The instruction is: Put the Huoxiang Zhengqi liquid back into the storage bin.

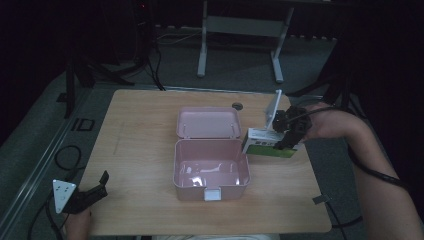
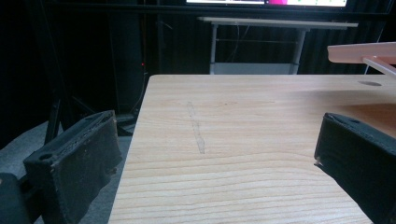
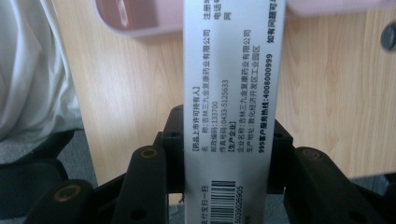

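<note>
A dim room with dark curtains surrounds a light wooden table [image 1: 145, 145], and a white-legged desk frame [image 1: 240, 35] stands on the grey floor beyond it. Near the middle of the table sits an open pink box [image 1: 211, 172], its hinged lid [image 1: 208, 122] laid back flat on the far side and a small white latch on its near wall.

The right gripper [image 1: 289, 134] hovers just beside the right rim of the pink box, held by a hand whose forearm comes in from the lower right. Its 2 jaws are clamped on a white and green medicine carton [image 1: 267, 142], which hangs tilted above the table with 1 end almost over the box's right edge. In the right gripper view the carton [image 3: 232, 93] runs up between the 2 black jaws, its white face printed with black text and a barcode at the bottom, and the pink box [image 3: 140, 18] lies past it at the top.

The left gripper [image 1: 85, 197] rests well to the left of the pink box, at the near left corner of the table. Its jaws stand wide apart with nothing between them, bare wood [image 2: 224, 154] showing in the gap in the left gripper view.
</note>
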`<state>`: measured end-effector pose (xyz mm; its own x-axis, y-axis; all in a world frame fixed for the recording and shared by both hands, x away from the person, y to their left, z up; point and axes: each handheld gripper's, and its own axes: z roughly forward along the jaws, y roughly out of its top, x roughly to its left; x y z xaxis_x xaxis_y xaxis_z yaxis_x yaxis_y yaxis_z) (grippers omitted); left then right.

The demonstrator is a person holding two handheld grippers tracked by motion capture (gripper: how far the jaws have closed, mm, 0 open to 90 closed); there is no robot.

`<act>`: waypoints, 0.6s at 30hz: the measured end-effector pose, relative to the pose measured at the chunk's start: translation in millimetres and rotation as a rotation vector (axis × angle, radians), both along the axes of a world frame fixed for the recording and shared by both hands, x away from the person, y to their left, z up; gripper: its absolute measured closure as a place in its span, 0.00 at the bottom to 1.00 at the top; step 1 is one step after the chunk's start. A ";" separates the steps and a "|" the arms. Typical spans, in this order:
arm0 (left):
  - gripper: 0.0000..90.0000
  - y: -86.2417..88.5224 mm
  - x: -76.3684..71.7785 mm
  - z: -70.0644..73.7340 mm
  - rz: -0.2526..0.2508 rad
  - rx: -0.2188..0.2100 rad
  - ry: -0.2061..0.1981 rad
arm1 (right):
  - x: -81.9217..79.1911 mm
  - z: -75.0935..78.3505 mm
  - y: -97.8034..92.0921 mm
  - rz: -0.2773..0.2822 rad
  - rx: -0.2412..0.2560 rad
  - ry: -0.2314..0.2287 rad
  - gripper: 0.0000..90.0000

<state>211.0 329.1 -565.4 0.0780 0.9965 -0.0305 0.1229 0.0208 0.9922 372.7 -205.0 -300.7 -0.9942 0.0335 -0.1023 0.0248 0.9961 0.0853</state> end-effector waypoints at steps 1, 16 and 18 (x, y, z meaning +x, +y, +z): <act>0.00 0.0 0.0 0.0 0.000 0.000 0.000 | -0.8 0.6 4.7 0.008 0.002 -0.001 0.69; 0.00 0.7 -0.2 -0.1 -0.005 -0.004 -0.002 | -14.9 -5.6 80.0 0.118 0.014 -0.001 0.69; 0.00 0.7 -0.3 -0.1 -0.005 -0.004 -0.002 | -15.8 -9.5 88.0 0.137 0.023 0.007 0.69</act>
